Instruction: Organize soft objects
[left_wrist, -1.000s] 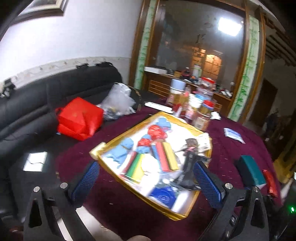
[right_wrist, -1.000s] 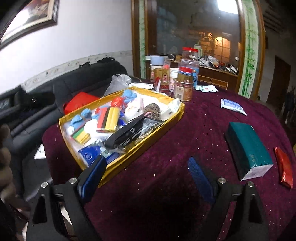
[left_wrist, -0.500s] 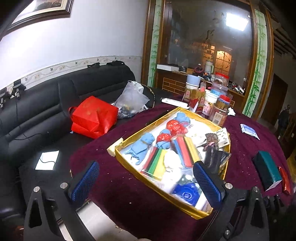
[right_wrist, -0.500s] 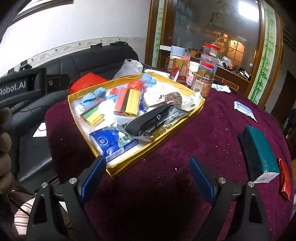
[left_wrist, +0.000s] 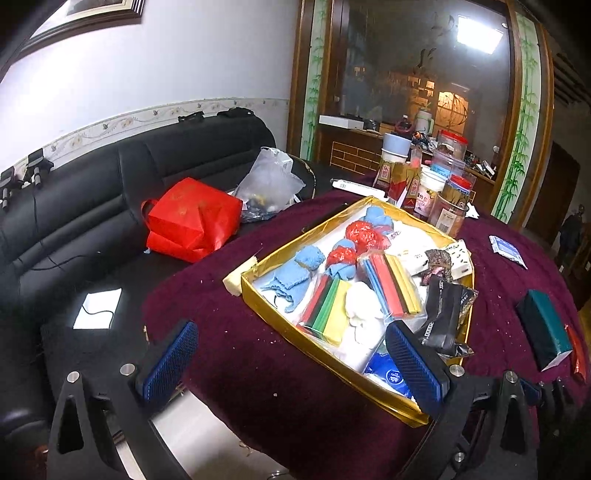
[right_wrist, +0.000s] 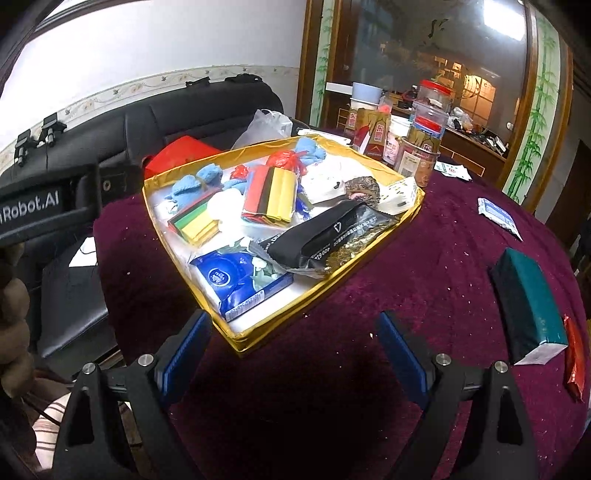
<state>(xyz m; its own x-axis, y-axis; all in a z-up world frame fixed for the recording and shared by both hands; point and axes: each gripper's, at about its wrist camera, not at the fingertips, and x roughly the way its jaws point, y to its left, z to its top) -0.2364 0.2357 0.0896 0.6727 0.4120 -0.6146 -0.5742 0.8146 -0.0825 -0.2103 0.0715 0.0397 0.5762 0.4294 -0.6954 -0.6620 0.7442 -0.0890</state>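
while hovering near gold tray (right_wrist: 373, 254), both fingers wide open, empty.

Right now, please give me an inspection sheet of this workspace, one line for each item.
Surface: dark red velvet tablecloth, speckled with crumbs.
Job's things: shallow gold cardboard tray holding light blue knitted socks, striped cloth packs, black pouch, blue wipes pack.
Clutter: teal box, plastic jars, small blue sachet.
Grippers: left gripper and right gripper open, empty.
Cables: thin black cable on sofa.
Surroundings: black leather sofa, red bag.
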